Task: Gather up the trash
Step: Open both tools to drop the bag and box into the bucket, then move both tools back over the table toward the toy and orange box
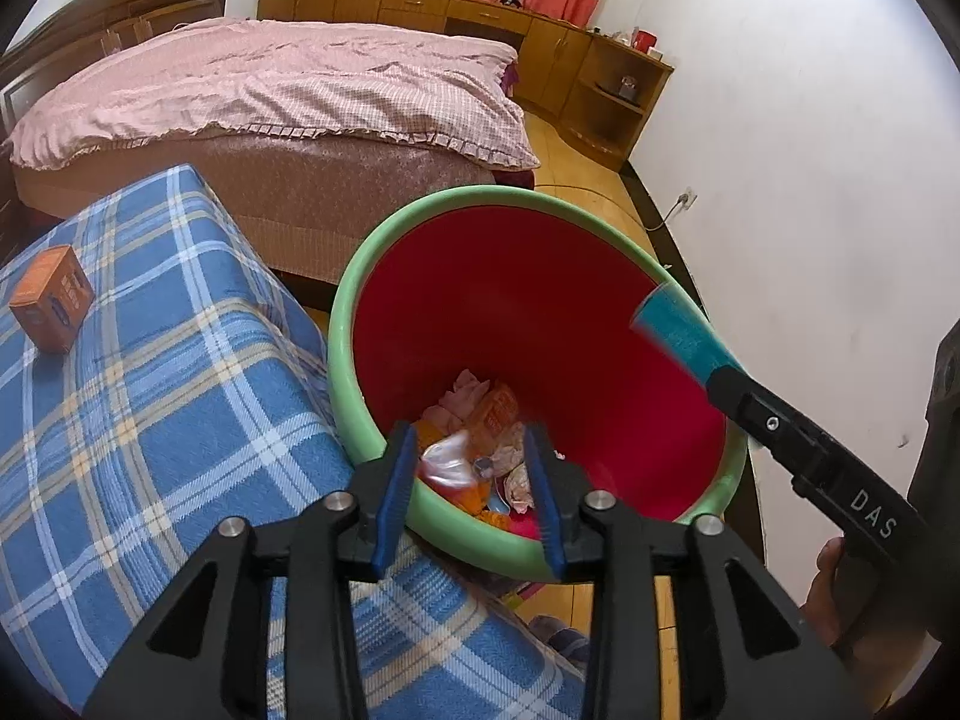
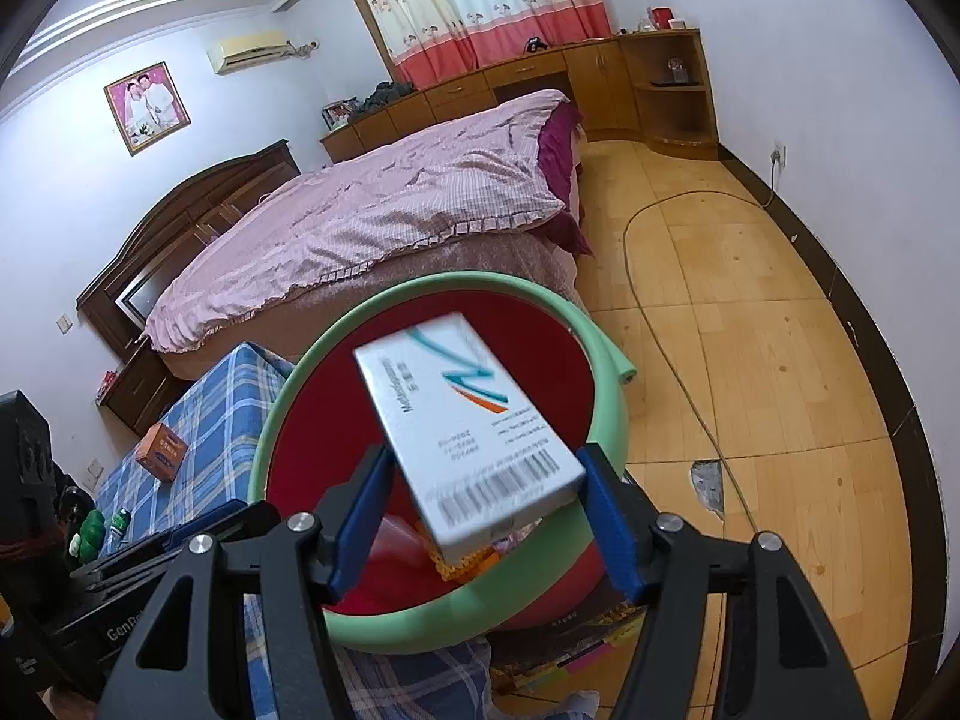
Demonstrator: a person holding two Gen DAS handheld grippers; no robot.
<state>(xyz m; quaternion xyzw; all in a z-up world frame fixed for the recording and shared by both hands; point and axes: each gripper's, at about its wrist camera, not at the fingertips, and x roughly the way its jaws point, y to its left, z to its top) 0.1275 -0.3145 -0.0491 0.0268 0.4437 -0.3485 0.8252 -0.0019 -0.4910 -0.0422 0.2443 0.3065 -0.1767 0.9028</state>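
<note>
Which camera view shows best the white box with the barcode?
The right wrist view: the white box fills the middle, blurred, between the right gripper's fingers above the red bin. The left wrist view shows only one teal end.

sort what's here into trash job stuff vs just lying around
Job: white box between the right gripper fingers; red bin with green rim; wrappers inside it; orange box on the plaid cloth.

Lying about: bed, curtain, floor cable.
</note>
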